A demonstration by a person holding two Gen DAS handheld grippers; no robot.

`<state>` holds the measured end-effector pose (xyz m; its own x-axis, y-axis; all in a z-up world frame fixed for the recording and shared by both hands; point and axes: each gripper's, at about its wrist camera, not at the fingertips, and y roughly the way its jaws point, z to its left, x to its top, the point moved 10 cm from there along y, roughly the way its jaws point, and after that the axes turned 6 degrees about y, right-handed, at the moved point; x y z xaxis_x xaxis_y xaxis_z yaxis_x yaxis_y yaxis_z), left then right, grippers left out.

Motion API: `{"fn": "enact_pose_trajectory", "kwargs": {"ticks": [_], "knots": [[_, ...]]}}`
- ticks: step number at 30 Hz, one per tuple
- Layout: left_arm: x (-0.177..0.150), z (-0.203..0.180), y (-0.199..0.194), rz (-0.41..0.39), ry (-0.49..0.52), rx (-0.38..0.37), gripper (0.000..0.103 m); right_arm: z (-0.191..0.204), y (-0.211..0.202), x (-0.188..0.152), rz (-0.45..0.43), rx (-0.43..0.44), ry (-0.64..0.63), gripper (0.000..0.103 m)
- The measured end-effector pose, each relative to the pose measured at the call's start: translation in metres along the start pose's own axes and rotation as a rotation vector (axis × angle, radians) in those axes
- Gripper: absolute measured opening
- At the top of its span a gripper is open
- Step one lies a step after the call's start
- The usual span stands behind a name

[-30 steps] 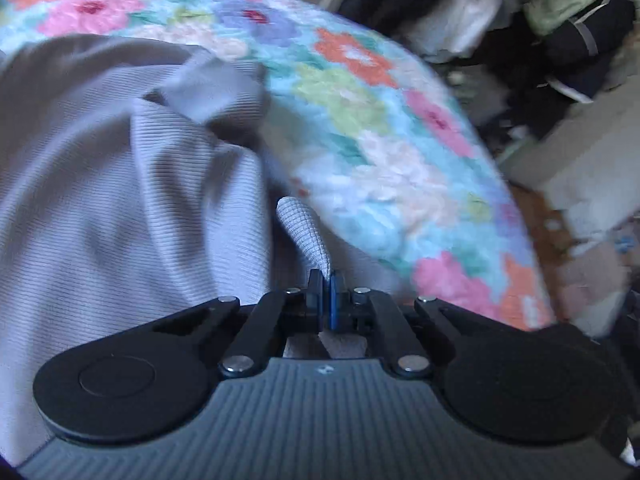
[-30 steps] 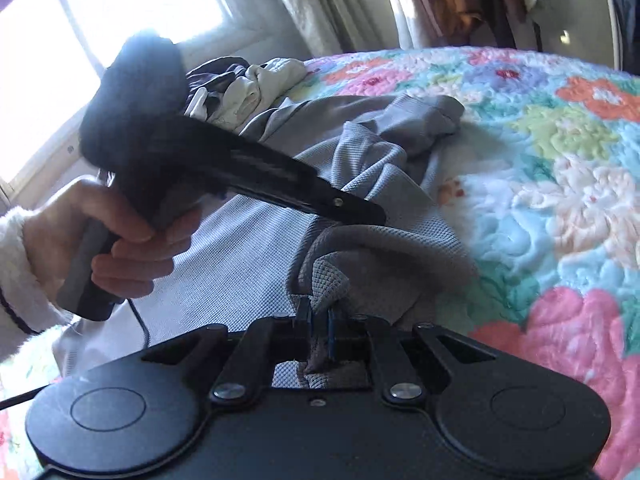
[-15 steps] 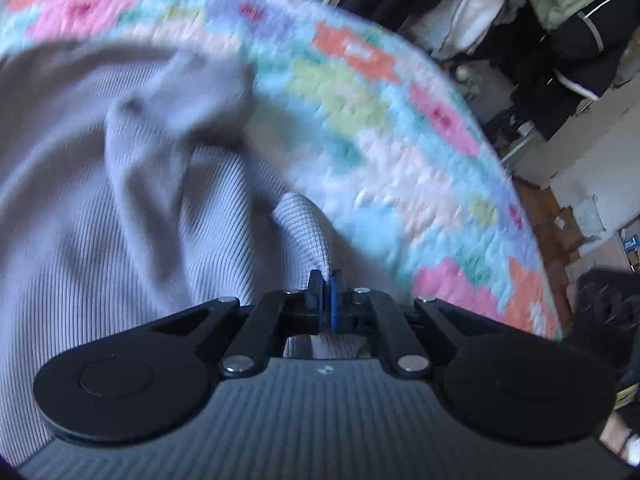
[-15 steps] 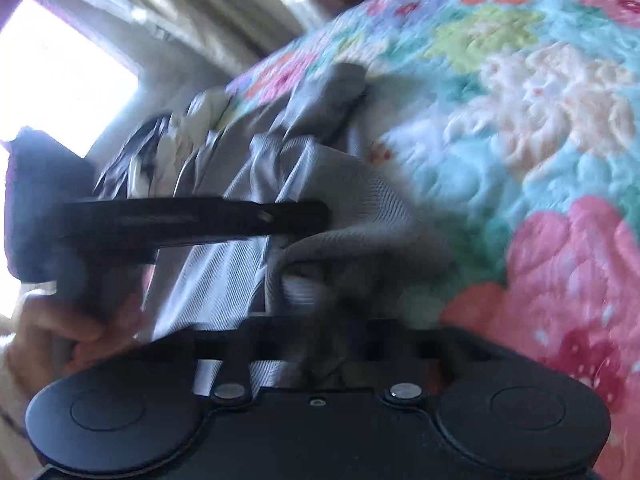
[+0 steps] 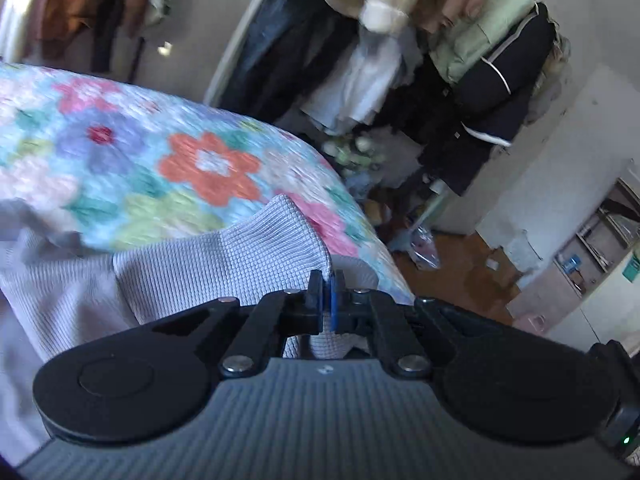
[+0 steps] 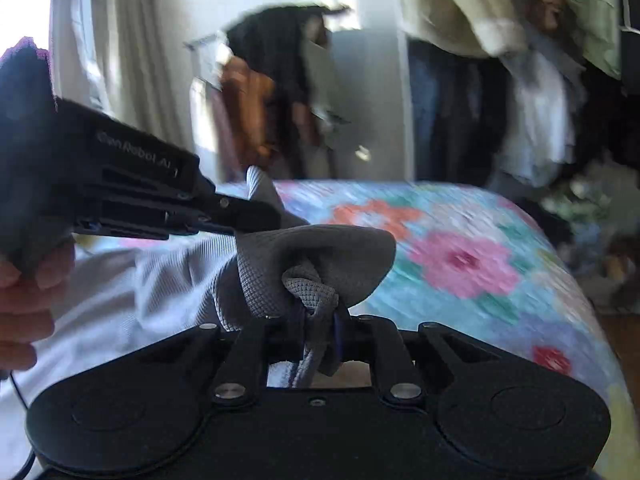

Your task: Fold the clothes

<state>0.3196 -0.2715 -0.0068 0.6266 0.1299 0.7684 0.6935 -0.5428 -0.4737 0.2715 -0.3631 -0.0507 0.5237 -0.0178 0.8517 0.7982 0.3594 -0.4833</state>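
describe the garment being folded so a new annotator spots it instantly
Start at the bed with the floral quilt, its pink, orange and blue flowers. Lying on it is the grey waffle-knit top, pinched at its ribbed edge by the left gripper and the right gripper. It is the only plain grey fabric on the patterned cover.

Pale grey waffle-knit garment [image 5: 240,256], darker grey in shadow. Pastel floral quilt [image 5: 168,168]: orange, pink, lilac blooms on aqua. Black grippers, left [image 5: 327,300] and right [image 6: 320,322], with blue pads.
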Motion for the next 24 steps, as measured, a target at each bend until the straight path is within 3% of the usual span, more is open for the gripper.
{"fn": "enact_pose_trajectory", "kwargs": {"ticks": [3, 7, 13, 17, 21, 24], "knots": [[-0.009, -0.014, 0.031, 0.031, 0.039, -0.026, 0.003, -0.029, 0.011, -0.013, 0.072, -0.083, 0.04, 0.014], [-0.025, -0.021, 0.053, 0.075, 0.052, -0.033, 0.003, -0.049, 0.021, -0.027, 0.163, -0.125, 0.08, 0.014], [-0.033, -0.011, 0.044, 0.1, 0.083, -0.026, 0.004, -0.071, 0.023, -0.036, 0.21, -0.061, 0.22, 0.017], [-0.033, 0.009, 0.047, 0.091, 0.052, 0.015, 0.004, -0.094, 0.026, -0.035, 0.168, -0.017, 0.432, 0.021], [-0.046, 0.027, 0.061, 0.13, -0.024, 0.02, 0.005, -0.118, 0.027, -0.032, 0.124, 0.028, 0.644, 0.043], [-0.059, 0.036, 0.068, 0.168, -0.031, 0.033, 0.005, -0.126, 0.039, -0.05, 0.186, 0.072, 0.744, 0.043]]}}
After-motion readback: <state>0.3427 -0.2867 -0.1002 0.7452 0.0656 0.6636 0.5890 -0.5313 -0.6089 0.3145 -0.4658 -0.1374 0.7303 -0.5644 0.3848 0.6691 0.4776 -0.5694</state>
